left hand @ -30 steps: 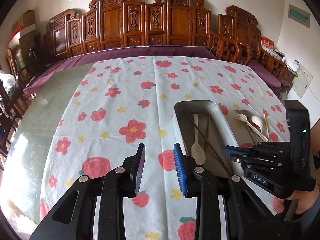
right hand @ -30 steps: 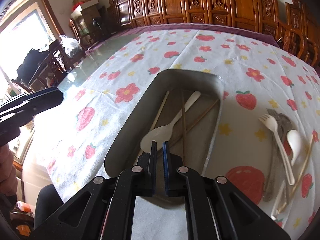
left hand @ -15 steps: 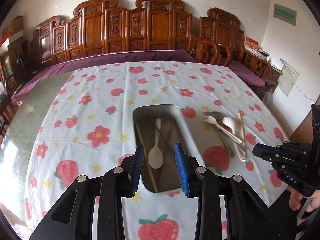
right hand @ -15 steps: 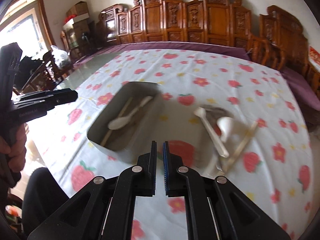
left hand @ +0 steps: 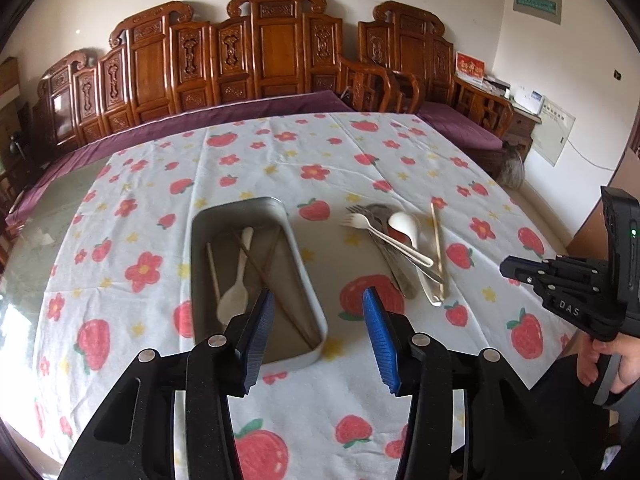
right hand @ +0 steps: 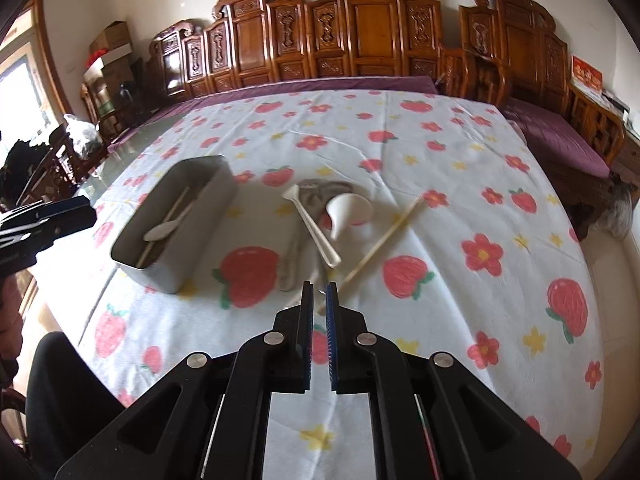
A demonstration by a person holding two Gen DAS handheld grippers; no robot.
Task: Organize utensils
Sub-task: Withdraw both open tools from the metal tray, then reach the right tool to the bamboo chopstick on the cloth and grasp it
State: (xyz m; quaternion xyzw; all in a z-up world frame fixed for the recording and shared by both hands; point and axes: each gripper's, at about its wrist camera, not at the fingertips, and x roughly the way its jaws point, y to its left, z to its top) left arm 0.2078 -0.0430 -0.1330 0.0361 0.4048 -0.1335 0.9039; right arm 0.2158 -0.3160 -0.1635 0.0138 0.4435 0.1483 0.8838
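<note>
We use the long grey metal tray point(left hand: 308, 304) as our landmark. It sits on the white cloth with red strawberries and flowers point(left hand: 132, 268). Inside the tray we see a pale cream spoon point(left hand: 236, 296), a thin light stick point(left hand: 213, 268) and two dark chopsticks point(left hand: 276, 252) that cross each other.

To the right of the tray, near it but not touching, lies a small heap of things to sort. On top is a cream plastic fork point(left hand: 384, 234). Beside the fork is a white soup spoon with a deep bowl point(left hand: 404, 224). Under them lie grey metal pieces point(left hand: 394, 268); we cannot tell what each one is. A pale wooden chopstick point(left hand: 437, 244) lies on the far side of the heap from the tray.

Our left gripper point(left hand: 318, 332) hangs over the near right corner of the tray. Its jaws stand partly apart, have just been opening, and have nothing between them.

Our right gripper point(right hand: 319, 312) hangs near the close end of the heap, right of the tray. Its jaws are almost together, with only a thin gap, and hold nothing.
</note>
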